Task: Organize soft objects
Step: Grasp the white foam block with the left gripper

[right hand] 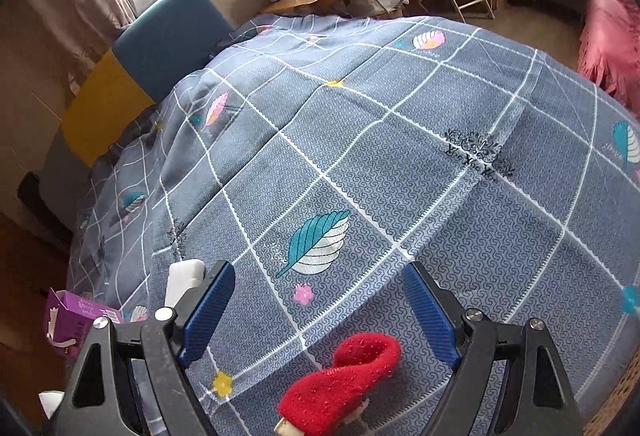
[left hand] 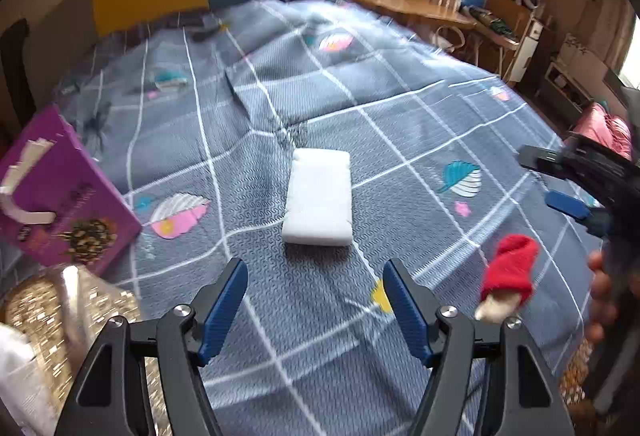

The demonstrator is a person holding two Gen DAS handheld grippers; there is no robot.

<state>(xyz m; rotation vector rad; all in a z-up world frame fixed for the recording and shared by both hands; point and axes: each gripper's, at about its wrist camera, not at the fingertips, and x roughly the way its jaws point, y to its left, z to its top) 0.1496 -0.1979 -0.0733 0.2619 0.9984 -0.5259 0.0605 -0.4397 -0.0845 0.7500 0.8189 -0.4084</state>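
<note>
White rectangular foam sponge block (left hand: 319,197) lies flat on grey checked bedspread (left hand: 400,107), just ahead of left gripper (left hand: 316,306), jaws wide, empty, lined up w/ it, prob. for pickup. Red knitted sock (right hand: 344,384) sits nearer, right of sponge, under right gripper (right hand: 320,316), also spread, nothing held.

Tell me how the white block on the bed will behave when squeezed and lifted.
The white block looks like foam, so it probably dents under the jaws. It barely sinks into the bedspread, suggesting it is light. Lying flat with broad faces, it should slide rather than roll if pushed.
</note>
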